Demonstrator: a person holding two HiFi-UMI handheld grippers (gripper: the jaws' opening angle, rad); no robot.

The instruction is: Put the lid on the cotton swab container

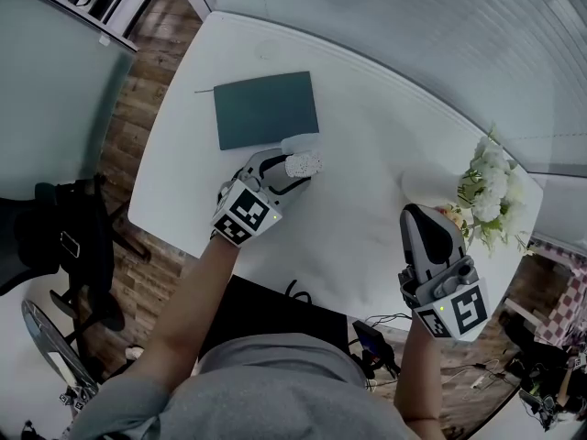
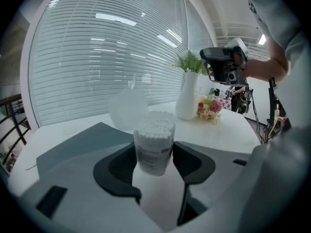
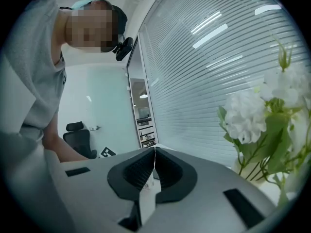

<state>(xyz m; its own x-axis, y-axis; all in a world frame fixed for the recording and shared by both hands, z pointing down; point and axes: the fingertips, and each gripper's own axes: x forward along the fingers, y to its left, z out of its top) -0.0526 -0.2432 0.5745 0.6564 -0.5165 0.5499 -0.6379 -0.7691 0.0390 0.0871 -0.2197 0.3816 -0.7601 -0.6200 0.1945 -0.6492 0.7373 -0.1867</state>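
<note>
1. Hard to see: the lid (image 2: 127, 109) is see-through. In my left gripper view it is only a pale round shape, partly hidden behind the cotton swab container (image 2: 154, 142). In the head view it is a faint patch (image 1: 301, 142) at the corner of the green mat (image 1: 264, 108).
2. I can't tell whether the container's base is resting on the table (image 1: 367, 154) or just off it. In the head view the flowers (image 1: 486, 191) hide the vase. My right gripper view shows almost none of the table behind its own body.
3. Counts: one container, one lid, one mat, one white vase (image 2: 187, 96), one small pink posy (image 2: 210, 107) beside the vase, and two grippers.
4. Left gripper (image 2: 154, 165): my fingers (image 2: 119, 166) are spread wide and pressed against the sides of the container. It stands upright between them, with the swab tips on top and uncovered.
5. The lid sits just beyond the container, past my left fingertips and apart from them.
6. Right gripper (image 3: 154, 161): the fingers are closed together with nothing between them. It is near the flowers, well apart from the container and lid.
</note>
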